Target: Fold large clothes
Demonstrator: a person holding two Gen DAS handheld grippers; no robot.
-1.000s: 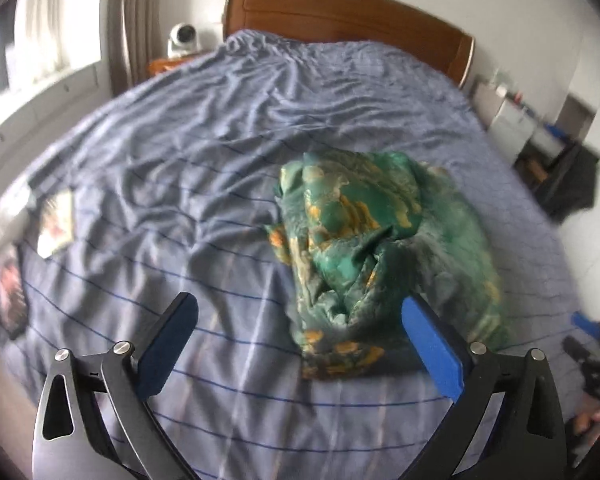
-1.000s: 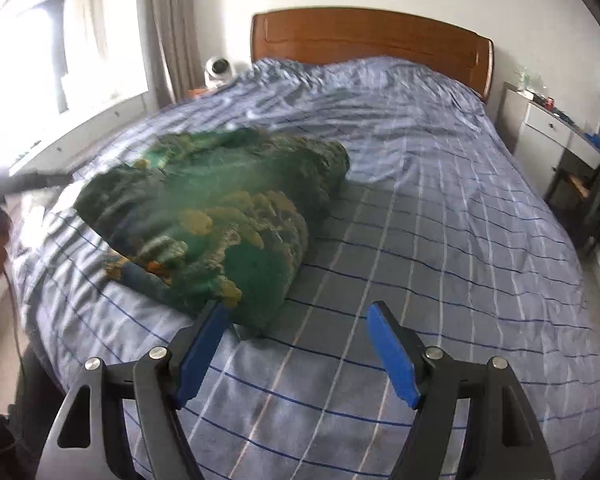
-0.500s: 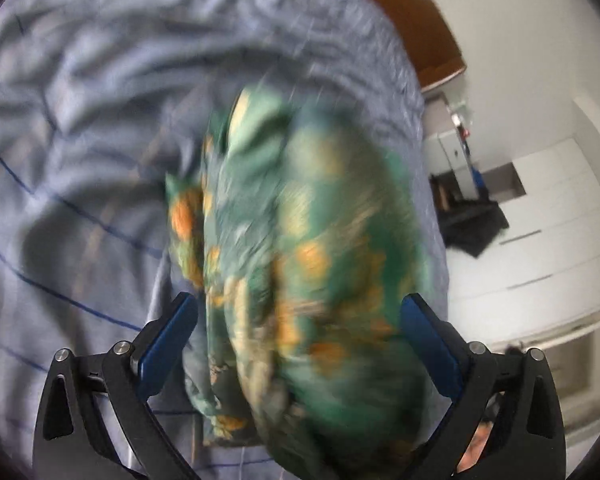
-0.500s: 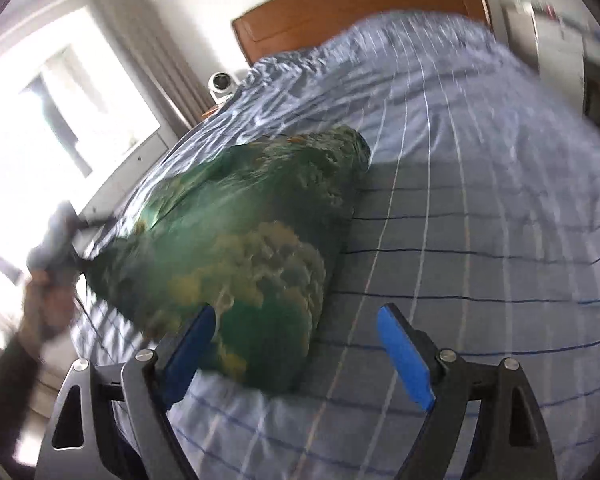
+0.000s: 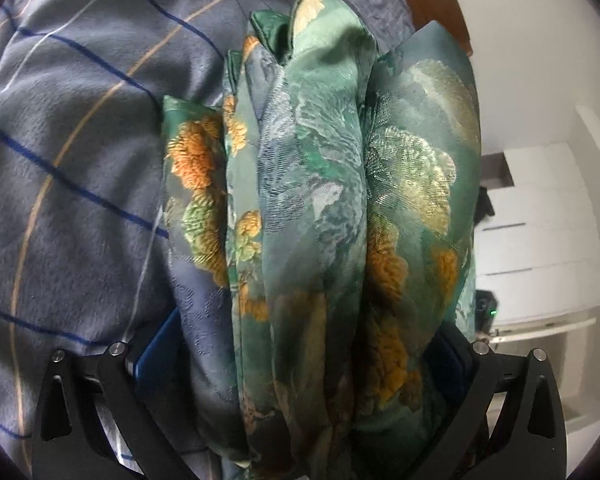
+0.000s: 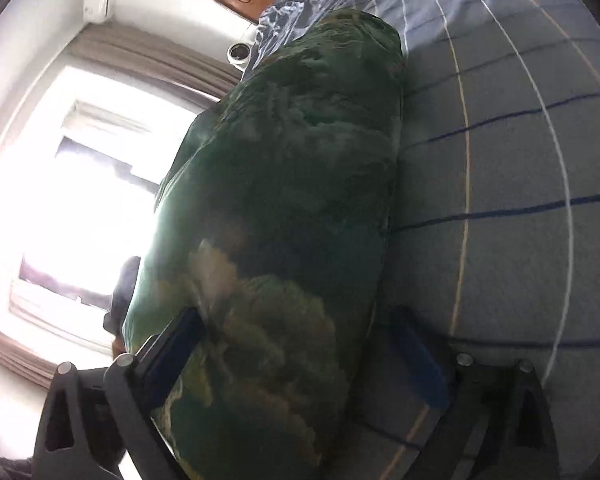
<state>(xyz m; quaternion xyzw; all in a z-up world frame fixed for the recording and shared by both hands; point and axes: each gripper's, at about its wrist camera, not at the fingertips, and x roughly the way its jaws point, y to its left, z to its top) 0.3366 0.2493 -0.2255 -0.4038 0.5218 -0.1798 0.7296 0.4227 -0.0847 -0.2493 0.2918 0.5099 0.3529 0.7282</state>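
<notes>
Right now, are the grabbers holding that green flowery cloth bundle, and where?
Not yet gripped. The folded green floral garment lies on the striped bedspread, between the wide-open jaws of the left gripper and right gripper, one at each end.

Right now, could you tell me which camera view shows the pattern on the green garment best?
The left wrist view shows it best: the green garment is well lit, its stacked folds and orange and pale floral weave sharp. In the right wrist view the same bundle is backlit by the window, so it reads as a dark mass with only faint motifs.
</notes>
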